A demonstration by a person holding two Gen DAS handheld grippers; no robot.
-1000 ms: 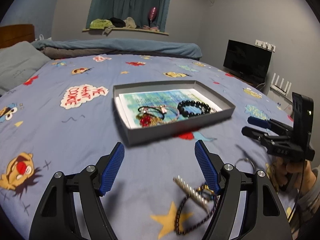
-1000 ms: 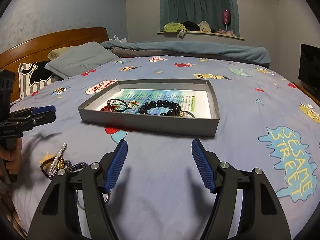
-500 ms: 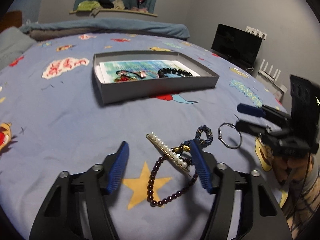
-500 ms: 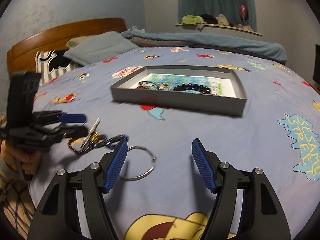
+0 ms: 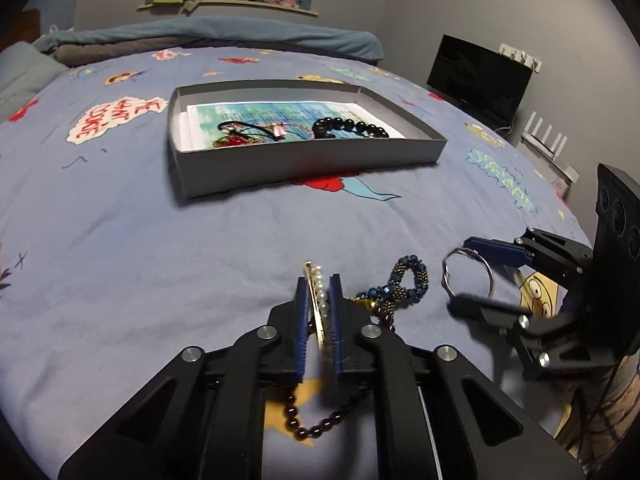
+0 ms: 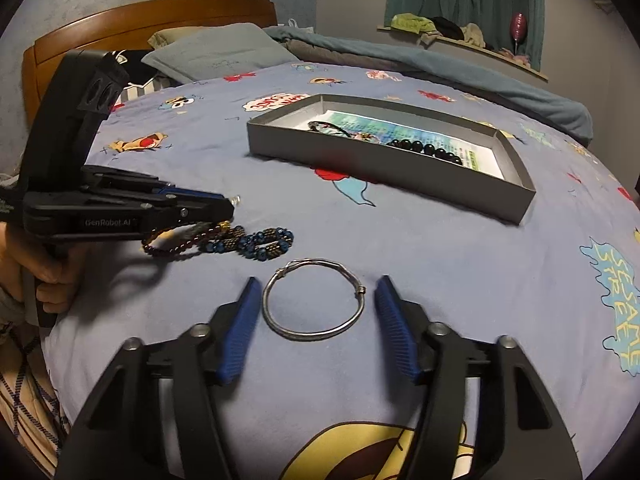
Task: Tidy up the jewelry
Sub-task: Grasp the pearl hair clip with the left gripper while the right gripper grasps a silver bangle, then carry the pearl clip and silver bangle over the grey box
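Blue pads: your left gripper (image 5: 319,322) had them spread wide half a second ago; now they are pressed together on the pearl clip (image 5: 320,296).
Right gripper (image 6: 316,320): its jaws stand wide apart, as before, but they have come down so the silver bangle (image 6: 314,299) lies on the bedspread (image 6: 460,264) between the fingertips, touching neither.
Pearl clip: a gold bar with a row of white pearls, standing on edge between your left pads, its far tip poking out past them.
Silver bangle: a thin round wire hoop with small wrapped joints, lying flat near the bed's near edge.
Dark red bead bracelet (image 5: 320,424): a loop of garnet-coloured beads under your left gripper, partly hidden by it.
Blue and gold beaded bracelet (image 6: 256,242): twisted into a figure-eight, just beside the red one, between the clip and the bangle.
Grey box (image 5: 304,160): toward the middle of the bed, well apart from both grippers, lined with a printed sheet.
Black bead bracelet (image 5: 348,126): inside the box, toward its right end.
Red and black pieces (image 5: 236,134): tangled at the box's left end; details too small to tell.
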